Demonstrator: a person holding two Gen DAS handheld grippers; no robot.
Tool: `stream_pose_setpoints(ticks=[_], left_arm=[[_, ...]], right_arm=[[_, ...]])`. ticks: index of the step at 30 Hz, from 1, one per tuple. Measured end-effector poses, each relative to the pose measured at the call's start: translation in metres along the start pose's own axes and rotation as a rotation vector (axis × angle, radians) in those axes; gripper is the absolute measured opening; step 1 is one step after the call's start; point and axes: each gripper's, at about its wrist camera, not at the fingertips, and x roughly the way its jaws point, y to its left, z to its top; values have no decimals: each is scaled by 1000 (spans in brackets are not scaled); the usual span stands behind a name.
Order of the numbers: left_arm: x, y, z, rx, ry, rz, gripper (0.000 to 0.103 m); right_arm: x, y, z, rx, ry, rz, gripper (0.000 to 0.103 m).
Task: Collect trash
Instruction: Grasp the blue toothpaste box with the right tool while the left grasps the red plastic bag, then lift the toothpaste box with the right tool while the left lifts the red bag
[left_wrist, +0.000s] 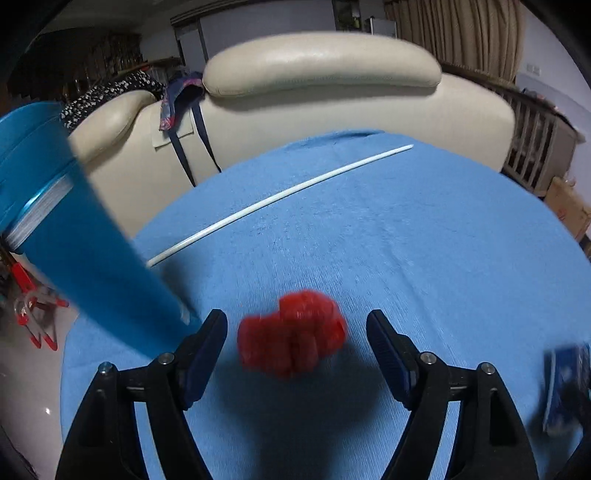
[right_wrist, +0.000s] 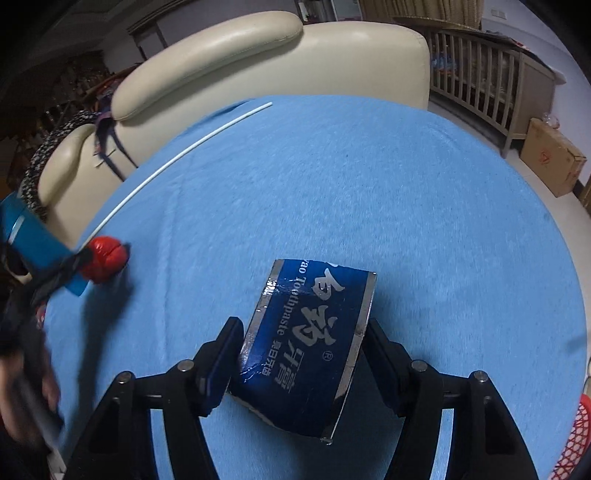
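A crumpled red wad (left_wrist: 291, 332) lies on the blue cloth (left_wrist: 406, 240) between the fingers of my left gripper (left_wrist: 295, 315). The jaws stand open, with a gap on each side of the wad. The same red wad (right_wrist: 105, 258) shows at the far left of the right wrist view. My right gripper (right_wrist: 303, 332) is shut on a dark blue toothpaste box (right_wrist: 306, 350), with a pad against each long side. The toothpaste box (left_wrist: 565, 387) appears blurred at the right edge of the left wrist view. A thin white stick (left_wrist: 280, 195) lies across the far cloth.
A blurred blue band (left_wrist: 74, 221) crosses the left side, ending by my left fingertip. A cream armchair (left_wrist: 332, 74) stands behind the table. A red mesh basket (right_wrist: 576, 443) sits at the lower right, a cardboard box (right_wrist: 554, 162) on the floor beyond.
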Motion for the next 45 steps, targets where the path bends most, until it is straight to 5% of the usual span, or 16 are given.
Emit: stream_pose_setpoints(ticks=[4,5,7,17,28,45], left_arm=[[34,-6,2,-6,116,-23,81],[40,-2,-1,-28,149,-35,76],[46,5,-10,-75,196,-78,47],[-39,-8,-80,-57,133,-110,46],[-120,-54,-168,-30,127,-168,46],[-151,-73,-198,3,107,-158,46]], right_arm=[[-1,6,-3,-9,-1,16,69],[-1,6,-4,-10,1,23,69],[-3,7,-5,-16,-1,32,69],[-39,15,-22,-29,-57,55,69],[-92,4,-97,-15,-80,57,69],[-114,-18,-137,32,-94,76,69]])
